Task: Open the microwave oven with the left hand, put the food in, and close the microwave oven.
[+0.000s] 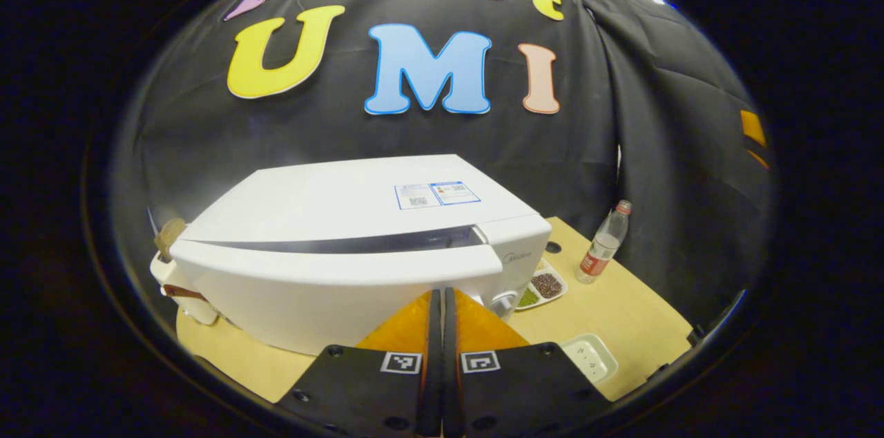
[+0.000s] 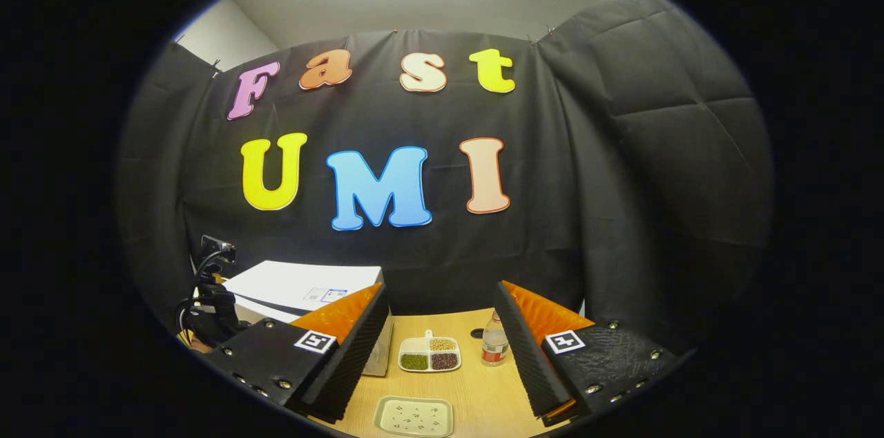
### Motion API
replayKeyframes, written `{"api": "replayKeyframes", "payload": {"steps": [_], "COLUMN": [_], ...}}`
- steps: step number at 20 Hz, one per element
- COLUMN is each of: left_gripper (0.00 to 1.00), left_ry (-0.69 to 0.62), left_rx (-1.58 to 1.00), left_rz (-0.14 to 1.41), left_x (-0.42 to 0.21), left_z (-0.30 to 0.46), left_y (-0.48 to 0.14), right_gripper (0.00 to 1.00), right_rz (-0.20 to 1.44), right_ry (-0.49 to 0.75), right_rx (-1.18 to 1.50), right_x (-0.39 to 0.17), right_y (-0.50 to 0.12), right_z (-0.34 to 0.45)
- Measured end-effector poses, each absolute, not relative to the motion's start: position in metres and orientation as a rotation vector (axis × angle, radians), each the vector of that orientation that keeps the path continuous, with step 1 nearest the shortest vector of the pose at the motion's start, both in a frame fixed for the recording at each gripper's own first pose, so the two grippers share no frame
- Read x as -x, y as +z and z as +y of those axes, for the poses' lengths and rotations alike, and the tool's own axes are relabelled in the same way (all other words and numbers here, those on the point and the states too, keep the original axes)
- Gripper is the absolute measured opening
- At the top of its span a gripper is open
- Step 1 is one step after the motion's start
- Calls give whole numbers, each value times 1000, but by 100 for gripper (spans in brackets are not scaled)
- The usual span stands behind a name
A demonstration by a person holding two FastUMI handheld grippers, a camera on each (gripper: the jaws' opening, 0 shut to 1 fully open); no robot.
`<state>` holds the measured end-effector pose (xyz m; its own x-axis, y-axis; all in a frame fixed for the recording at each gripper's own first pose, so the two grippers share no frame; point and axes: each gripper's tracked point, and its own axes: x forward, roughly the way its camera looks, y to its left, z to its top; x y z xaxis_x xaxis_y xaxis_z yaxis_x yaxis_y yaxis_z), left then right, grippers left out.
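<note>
We saw the microwave oven [image 1: 345,244] straight ahead of our left claw [image 1: 442,313], fingers together and empty, its door running crosswise; our right claw [image 2: 442,348], spread apart, faced the food tray [image 2: 429,354] on the worktop [image 2: 483,389].

The left gripper [image 1: 442,294], in front of the microwave oven [image 1: 345,217], has two wedge-shaped fingers that widen into flat plates. Each plate bears a square black-and-white marker [image 1: 401,363] on its inner corner, and round screw heads [image 1: 335,351] sit along the plates' outer edges.

The right gripper [image 2: 440,286], to the right of the microwave oven, has the same build. Its inner faces are finely ribbed, one plate has a rough, scaly texture, and pale metal screws [image 2: 284,383] dot the outer rims.

In the right gripper view, a dark rig stands against the oven's left side, with looping black cables [image 2: 197,282] and a small boxy unit on top.
</note>
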<state>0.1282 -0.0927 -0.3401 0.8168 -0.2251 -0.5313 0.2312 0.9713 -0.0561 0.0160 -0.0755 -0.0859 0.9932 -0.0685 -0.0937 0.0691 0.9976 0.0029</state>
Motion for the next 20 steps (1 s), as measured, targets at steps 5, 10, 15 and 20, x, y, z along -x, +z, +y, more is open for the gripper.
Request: {"api": "replayKeyframes", "payload": {"steps": [5, 10, 15, 20], "left_gripper": [7, 7, 7, 7], "left_ry": [-236, -221, -207, -164], "left_rx": [-1, 43, 68, 36], "left_rz": [569, 560, 542, 536], "left_x": [-142, -144, -145, -160], "left_z": [-99, -99, -99, -89], "left_y": [-342, -342, -343, -347], "right_gripper": [94, 94, 94, 94], "right_rz": [94, 102, 112, 108], "right_ry": [-82, -84, -68, -35], "right_rx": [-47, -62, -53, -33], "right_x": [-23, -32, -43, -49], "right_y": [-87, -94, -94, -92], "right_z": [-85, -89, -86, -75]}}
